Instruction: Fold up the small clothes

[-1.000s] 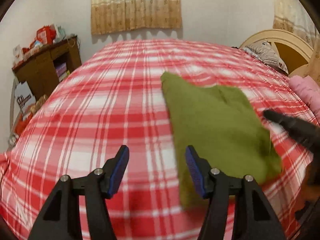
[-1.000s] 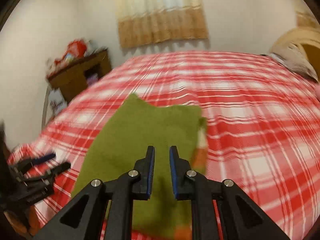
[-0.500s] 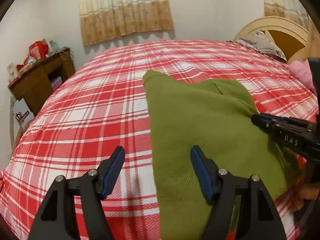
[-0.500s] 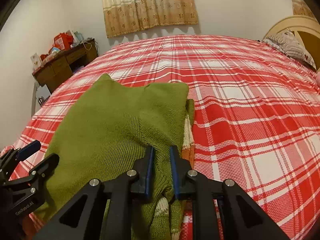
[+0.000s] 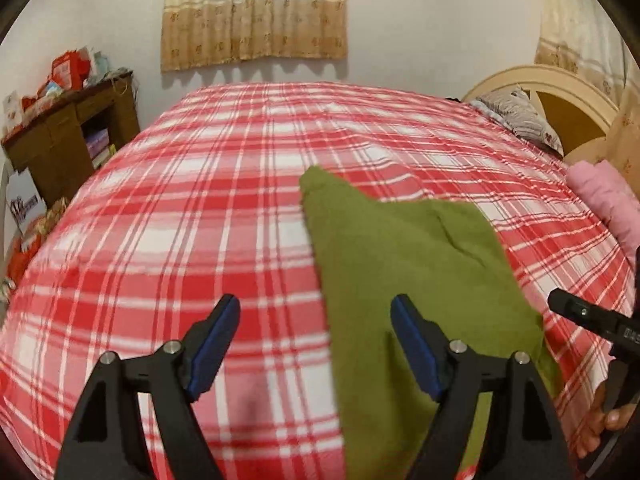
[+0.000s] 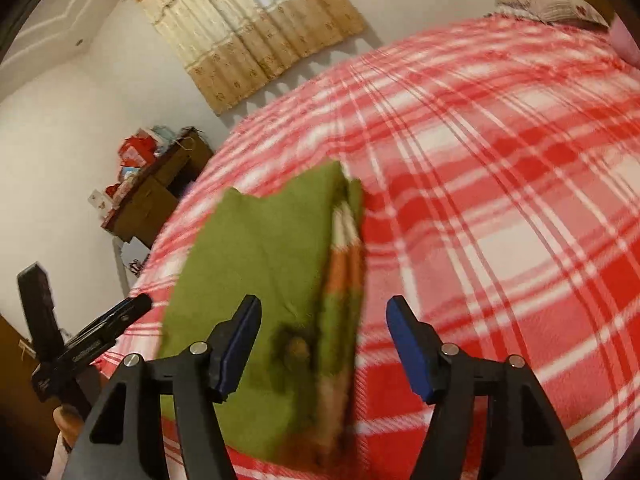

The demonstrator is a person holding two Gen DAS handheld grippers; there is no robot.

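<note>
A small olive-green knitted garment (image 5: 404, 264) lies folded on the red-and-white plaid bedspread (image 5: 192, 216), near the bed's front edge. In the right wrist view the garment (image 6: 264, 248) shows an orange-and-white striped edge on its right side. My left gripper (image 5: 316, 340) hovers over the garment's left edge, its jaws opening, with nothing pressed between them. My right gripper (image 6: 324, 340) hangs rolled over the garment's near right part, jaws opening wide, the cloth lying free below them. Each gripper shows at the edge of the other's view.
A brown wooden cabinet (image 5: 68, 140) with red packages on top stands left of the bed. A pink folded cloth (image 5: 608, 200) and a patterned pillow (image 5: 516, 116) lie at the headboard side on the right. A curtain (image 5: 252, 12) hangs on the far wall.
My right gripper has let go of the green garment, opened wide, and rolled. My left gripper has spread wider and shifted sideways along the garment's left edge.
</note>
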